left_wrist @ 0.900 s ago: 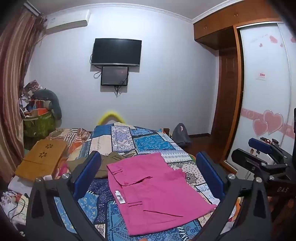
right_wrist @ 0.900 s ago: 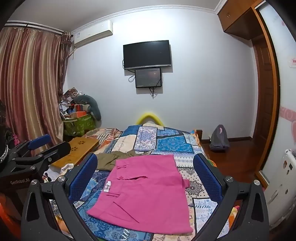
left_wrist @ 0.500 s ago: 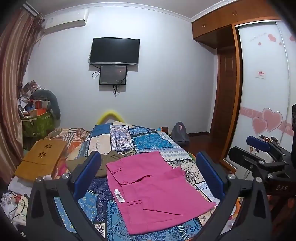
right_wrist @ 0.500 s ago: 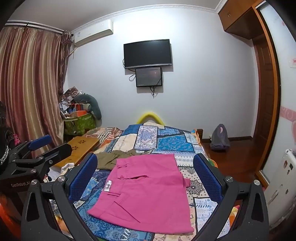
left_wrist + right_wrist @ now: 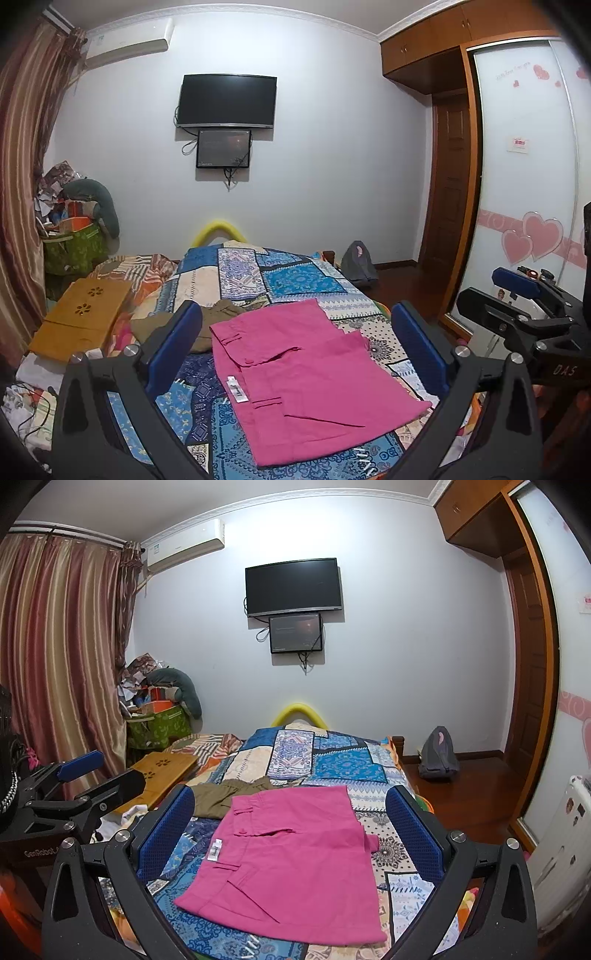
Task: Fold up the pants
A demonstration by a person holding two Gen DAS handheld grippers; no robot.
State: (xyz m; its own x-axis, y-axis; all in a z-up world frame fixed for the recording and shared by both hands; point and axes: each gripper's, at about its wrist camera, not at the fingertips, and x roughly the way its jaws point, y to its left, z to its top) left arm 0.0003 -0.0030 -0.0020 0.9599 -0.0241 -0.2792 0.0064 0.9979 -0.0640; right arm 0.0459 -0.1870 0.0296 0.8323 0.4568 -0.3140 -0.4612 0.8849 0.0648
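Note:
Pink pants (image 5: 303,380) lie folded flat on the patchwork bedspread (image 5: 291,280), waistband to the left with a white tag (image 5: 236,391). They also show in the right wrist view (image 5: 291,856). My left gripper (image 5: 295,354) is open and empty, held above the near end of the bed. My right gripper (image 5: 291,834) is open and empty, also above the pants and apart from them. Each gripper shows at the edge of the other's view, the right one (image 5: 524,314) and the left one (image 5: 74,786).
An olive-brown garment (image 5: 207,321) lies beside the pants at the upper left. A wooden lap table (image 5: 81,317) sits left of the bed. A green bin of clutter (image 5: 159,727), curtains (image 5: 55,664), a grey backpack (image 5: 439,755) and a wardrobe door (image 5: 524,184) surround the bed.
Both grippers have drifted slightly, so the views shift a little. The pants have not moved and both grippers stay open.

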